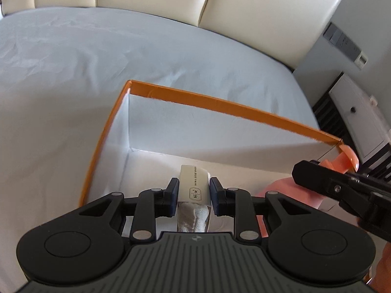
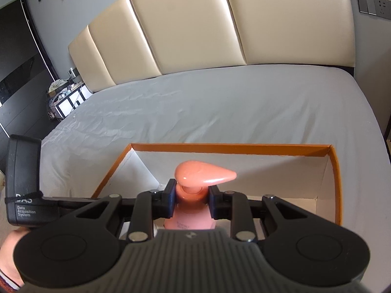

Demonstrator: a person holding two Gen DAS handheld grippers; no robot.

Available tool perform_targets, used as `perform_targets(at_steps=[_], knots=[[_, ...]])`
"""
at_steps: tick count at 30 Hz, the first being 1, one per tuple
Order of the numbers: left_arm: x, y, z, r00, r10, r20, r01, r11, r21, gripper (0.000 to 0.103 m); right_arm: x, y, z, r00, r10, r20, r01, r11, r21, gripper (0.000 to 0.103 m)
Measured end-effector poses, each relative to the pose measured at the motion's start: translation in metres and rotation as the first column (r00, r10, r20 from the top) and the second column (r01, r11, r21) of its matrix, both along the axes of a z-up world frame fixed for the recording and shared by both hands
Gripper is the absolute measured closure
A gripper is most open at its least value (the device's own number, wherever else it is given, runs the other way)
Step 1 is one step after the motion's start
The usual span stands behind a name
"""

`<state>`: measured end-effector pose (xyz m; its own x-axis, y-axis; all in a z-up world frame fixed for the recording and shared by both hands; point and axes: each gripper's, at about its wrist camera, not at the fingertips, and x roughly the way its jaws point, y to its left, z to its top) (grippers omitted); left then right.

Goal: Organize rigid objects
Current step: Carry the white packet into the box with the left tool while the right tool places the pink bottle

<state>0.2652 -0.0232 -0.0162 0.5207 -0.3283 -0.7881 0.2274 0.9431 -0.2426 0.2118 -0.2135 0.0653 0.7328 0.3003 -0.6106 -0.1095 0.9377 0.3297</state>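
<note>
An open box (image 1: 220,102) with an orange rim and white inside sits on the bed; it also shows in the right wrist view (image 2: 229,148). My left gripper (image 1: 193,196) is shut on a small white packet with a printed label (image 1: 194,183), held inside the box. My right gripper (image 2: 192,199) is shut on the neck of a pink pump bottle (image 2: 202,172), held upright in the box's right part. The pink bottle (image 1: 347,157) and right gripper show at the right of the left wrist view.
The bed's grey sheet (image 1: 73,73) surrounds the box. A cream padded headboard (image 2: 195,24) stands behind. A white nightstand (image 1: 354,112) is at the bed's right; a cluttered stand (image 2: 63,95) at its left. The left gripper's data unit (image 2: 23,183) is at left.
</note>
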Motion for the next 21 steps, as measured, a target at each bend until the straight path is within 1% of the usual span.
perform_targets(at_steps=[1,3,4,7,8,10,12,14,17,19,21], knots=[[0.000,-0.001,0.001,1.000,-0.009,-0.010,0.009,1.000,0.027,0.072,0.000,0.001,0.000,1.000,0.000,-0.005,0.000,1.000,-0.004,0.078],[-0.002,0.002,0.004,1.000,0.005,-0.018,-0.005,0.999,0.036,0.071,0.001,0.003,0.001,1.000,-0.003,-0.013,0.002,1.000,-0.009,0.078],[-0.003,0.003,0.004,1.000,0.008,-0.012,-0.007,0.999,0.052,0.071,0.001,0.003,0.000,1.000,-0.003,-0.017,0.003,1.000,-0.013,0.078],[-0.005,0.002,0.006,1.000,-0.021,-0.006,0.021,0.997,0.077,0.067,0.000,0.006,0.000,0.999,-0.007,-0.032,0.006,1.000,-0.027,0.078],[-0.008,-0.001,0.007,0.999,-0.036,-0.004,0.037,0.994,0.106,0.067,-0.001,0.007,-0.001,0.999,-0.004,-0.036,0.003,1.000,-0.029,0.078],[-0.014,-0.006,0.009,0.998,-0.064,0.015,0.061,0.985,0.163,0.067,-0.001,0.010,0.000,0.999,0.004,-0.043,-0.005,0.999,-0.038,0.078],[-0.016,-0.009,0.013,0.995,-0.077,0.056,0.065,0.979,0.194,0.068,0.000,0.015,0.001,0.999,0.008,-0.053,-0.011,0.998,-0.057,0.078],[-0.021,-0.006,0.021,0.991,-0.091,0.102,0.072,0.981,0.178,0.065,0.001,0.019,0.002,0.998,0.014,-0.063,-0.018,0.997,-0.073,0.078],[-0.028,0.006,0.035,0.985,-0.074,0.153,0.055,0.991,0.121,0.064,0.006,0.025,0.003,0.998,0.011,-0.068,-0.018,0.995,-0.102,0.078],[-0.034,0.018,0.048,0.979,-0.024,0.201,0.010,0.997,0.072,0.064,0.009,0.031,0.003,0.998,0.008,-0.064,-0.017,0.990,-0.138,0.078],[-0.040,0.035,0.059,0.968,0.031,0.249,-0.039,0.999,0.028,0.061,0.014,0.038,0.001,0.998,0.007,-0.070,-0.019,0.985,-0.174,0.078]])
